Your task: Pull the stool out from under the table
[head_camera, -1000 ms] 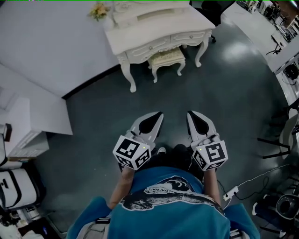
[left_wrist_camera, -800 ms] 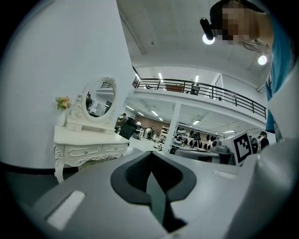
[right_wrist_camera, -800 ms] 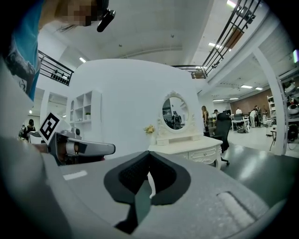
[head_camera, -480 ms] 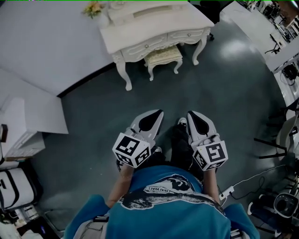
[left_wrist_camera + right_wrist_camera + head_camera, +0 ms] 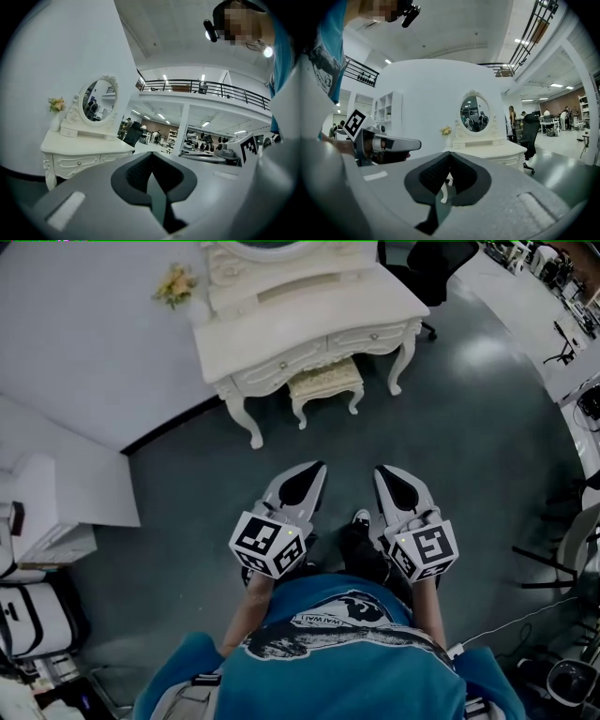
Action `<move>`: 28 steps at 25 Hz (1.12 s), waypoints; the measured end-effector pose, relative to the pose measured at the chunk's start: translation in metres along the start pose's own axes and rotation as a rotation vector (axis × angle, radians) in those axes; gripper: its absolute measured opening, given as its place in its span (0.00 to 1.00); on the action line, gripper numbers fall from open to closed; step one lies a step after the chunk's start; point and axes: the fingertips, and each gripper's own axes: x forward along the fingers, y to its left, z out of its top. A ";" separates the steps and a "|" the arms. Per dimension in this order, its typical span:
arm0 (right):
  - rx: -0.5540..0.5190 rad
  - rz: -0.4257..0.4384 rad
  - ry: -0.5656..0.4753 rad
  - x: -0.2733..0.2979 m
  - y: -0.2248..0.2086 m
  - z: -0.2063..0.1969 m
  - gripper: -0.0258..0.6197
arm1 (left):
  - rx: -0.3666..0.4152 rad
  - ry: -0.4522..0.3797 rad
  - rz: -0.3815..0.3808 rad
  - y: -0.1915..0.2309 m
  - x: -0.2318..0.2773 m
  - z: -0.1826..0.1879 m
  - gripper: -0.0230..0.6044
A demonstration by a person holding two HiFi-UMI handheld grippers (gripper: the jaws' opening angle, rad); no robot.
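Observation:
A cream stool (image 5: 324, 381) with a padded seat stands tucked under the front of the white dressing table (image 5: 309, 310) at the top of the head view. My left gripper (image 5: 319, 468) and right gripper (image 5: 380, 471) are held side by side in front of the person, well short of the stool, both shut and empty. The left gripper view shows the dressing table (image 5: 84, 150) with its oval mirror (image 5: 97, 101) at left. The right gripper view has the same table (image 5: 487, 151) ahead, a table leg (image 5: 446, 182) showing just past the closed jaws; the stool is hidden there.
A small vase of flowers (image 5: 176, 285) sits on the table's left end. A white wall (image 5: 84, 343) runs behind and left. A black office chair (image 5: 417, 263) stands behind the table at right. White cabinets (image 5: 52, 512) are at left; cables and chair bases (image 5: 553, 559) at right.
Over the three head view frames the dressing table and stool have come lower and larger in the picture, so the person and both grippers have moved toward them. Both grippers stay shut.

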 end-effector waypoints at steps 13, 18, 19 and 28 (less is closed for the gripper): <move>-0.003 0.088 -0.001 0.016 -0.147 0.011 0.04 | 0.016 0.004 0.095 -0.027 0.128 0.003 0.06; 0.046 0.168 0.021 0.028 -0.155 -0.006 0.04 | 0.010 0.040 0.188 -0.017 0.134 -0.008 0.06; 0.054 0.182 0.027 0.033 -0.156 -0.008 0.04 | 0.007 0.045 0.209 -0.013 0.134 -0.008 0.06; 0.153 0.228 0.053 0.080 -0.163 -0.024 0.04 | -0.024 0.119 0.298 0.035 0.137 -0.016 0.06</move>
